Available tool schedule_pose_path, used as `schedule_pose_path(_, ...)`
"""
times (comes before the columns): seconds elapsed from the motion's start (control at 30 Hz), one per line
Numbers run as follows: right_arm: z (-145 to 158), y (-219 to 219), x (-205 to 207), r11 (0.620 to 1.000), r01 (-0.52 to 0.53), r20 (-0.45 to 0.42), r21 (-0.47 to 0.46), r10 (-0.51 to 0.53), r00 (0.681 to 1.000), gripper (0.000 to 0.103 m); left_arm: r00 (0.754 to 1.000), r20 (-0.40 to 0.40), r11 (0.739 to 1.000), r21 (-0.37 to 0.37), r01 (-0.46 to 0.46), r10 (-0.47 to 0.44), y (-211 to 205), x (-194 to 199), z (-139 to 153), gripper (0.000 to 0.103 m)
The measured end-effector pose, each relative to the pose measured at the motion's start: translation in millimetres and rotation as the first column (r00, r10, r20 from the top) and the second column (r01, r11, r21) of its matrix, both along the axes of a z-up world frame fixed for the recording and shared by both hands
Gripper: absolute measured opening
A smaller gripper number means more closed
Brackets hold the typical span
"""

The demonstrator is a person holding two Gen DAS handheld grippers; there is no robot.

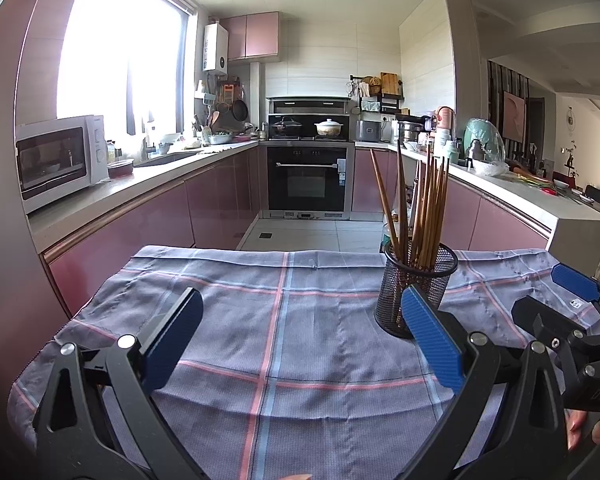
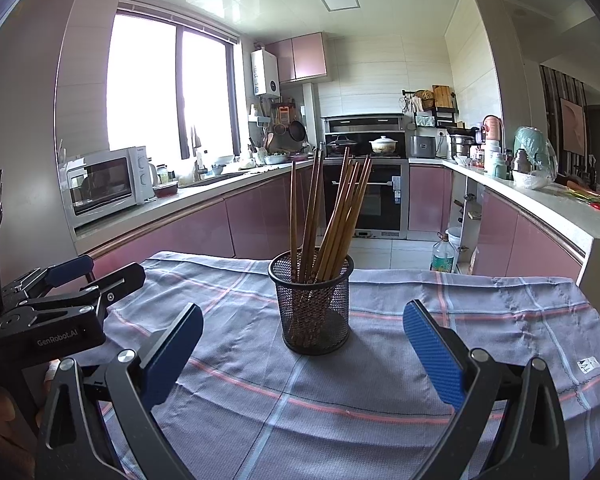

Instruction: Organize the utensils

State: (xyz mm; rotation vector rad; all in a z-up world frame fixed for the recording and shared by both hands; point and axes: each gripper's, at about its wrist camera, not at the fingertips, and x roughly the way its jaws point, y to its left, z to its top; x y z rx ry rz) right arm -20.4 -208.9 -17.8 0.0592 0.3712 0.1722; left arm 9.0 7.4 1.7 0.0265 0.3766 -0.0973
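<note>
- Chopsticks (image 2: pixel 328 216) stand bunched in a black mesh holder (image 2: pixel 314 308), upright toward the far edge of my cloth-covered surface (image 2: pixel 480 312).
- Left gripper (image 1: pixel 302 338) hovers low, jaws apart, holding nothing.
- Right gripper (image 2: pixel 303 344) faces the holder, jaws apart around empty space, short of touching it.

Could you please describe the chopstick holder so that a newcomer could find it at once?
Start at the plaid cloth covering the table. On it stands a black mesh cup, upright and alone. Brown wooden chopsticks fan out of its top; nothing else sits on the cloth.
</note>
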Motion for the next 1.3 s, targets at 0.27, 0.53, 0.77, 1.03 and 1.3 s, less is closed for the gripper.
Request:
schedule_pose_path(0.27, 0.5, -0.6, -1.5, 1.0, -0.001, -0.003, -0.002, 0.001, 1.0, 0.097, 1.0, -0.001, 1.0, 0.0, 0.001, -0.001, 0.8, 0.1, 0.2, 0.098)
schedule_pose_path(0.53, 0.4, -0.3, -2.3, 1.0, 0.0, -0.002, 0.0, 0.0, 1.0, 0.097, 1.0, -0.004, 1.0, 0.001, -0.001, 0.001, 1.5, 0.2, 0.1, 0.098)
schedule_pose_path(0.77, -0.5, 0.4, -1.1, 1.0, -0.003, -0.003, 0.001, 0.003, 1.0, 0.097, 1.0, -0.005, 1.0, 0.003, -0.001, 0.001, 1.3, -0.7, 0.0, 0.098)
schedule_pose_path(1.03, -1.1, -0.4, -1.6, 1.0, -0.004, -0.007, 0.003, 0.004, 1.0, 0.097, 1.0, 0.001, 1.0, 0.01, -0.005, 0.005, 0.7, -1.0, 0.2, 0.098)
schedule_pose_path(1.3, -2.9, -1.5, 1.2, 1.0, -0.011, -0.025, 0.006, 0.011, 1.0, 0.097, 0.999, -0.05, 1.0, 0.008, 0.008, -0.008, 3.9, 6.1, -4.6, 0.098)
